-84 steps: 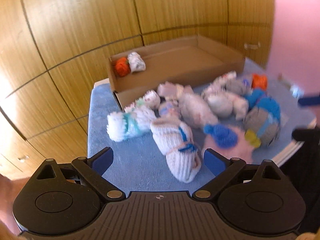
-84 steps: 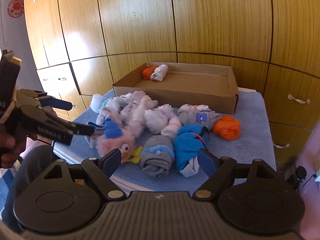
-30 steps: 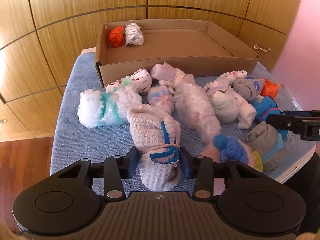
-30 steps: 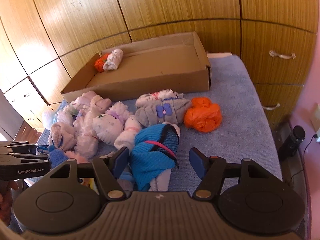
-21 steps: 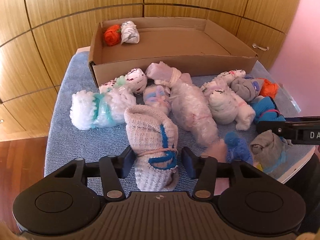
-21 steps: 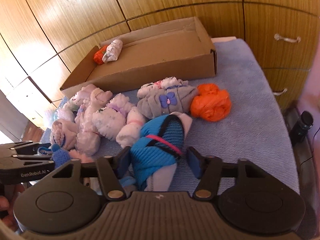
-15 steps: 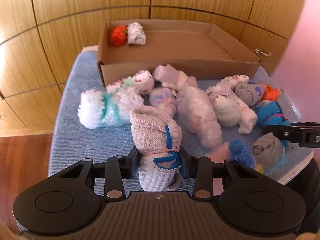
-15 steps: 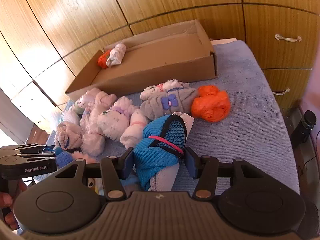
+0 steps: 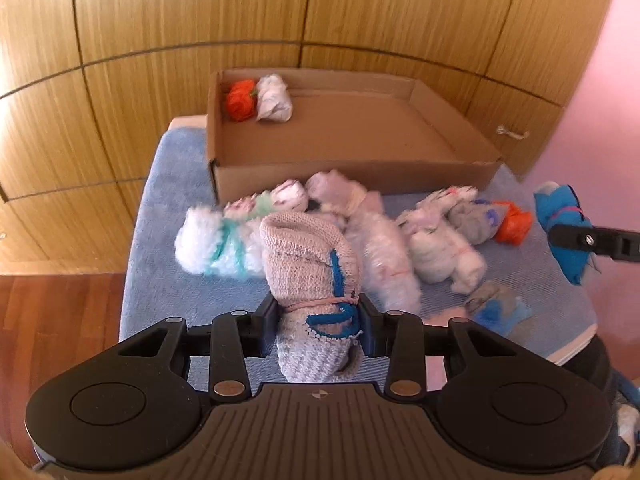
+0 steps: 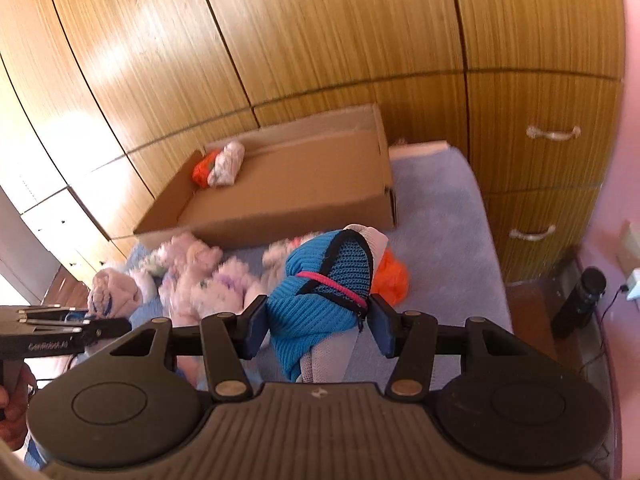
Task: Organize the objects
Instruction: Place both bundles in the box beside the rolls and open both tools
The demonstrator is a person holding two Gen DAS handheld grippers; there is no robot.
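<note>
My left gripper (image 9: 318,326) is shut on a pale knitted sock roll with blue trim (image 9: 308,272) and holds it above the blue cloth. My right gripper (image 10: 316,326) is shut on a blue knitted sock roll with a pink band (image 10: 324,292), lifted off the table; it also shows in the left wrist view (image 9: 564,220). A shallow cardboard box (image 9: 360,140) stands at the back with an orange roll (image 9: 240,100) and a white roll (image 9: 274,98) in its far left corner. Several sock rolls (image 9: 436,240) lie in front of the box.
The table has a blue towel cover (image 9: 160,240). Wooden wardrobe doors and drawers (image 10: 540,160) stand behind and to the right. An orange roll (image 10: 390,276) lies behind the blue roll. A dark bottle (image 10: 580,304) stands on the floor at the right.
Both grippers have closed on their sock rolls and lifted them off the table, pulling back and up from the pile. The views now look from higher up.
</note>
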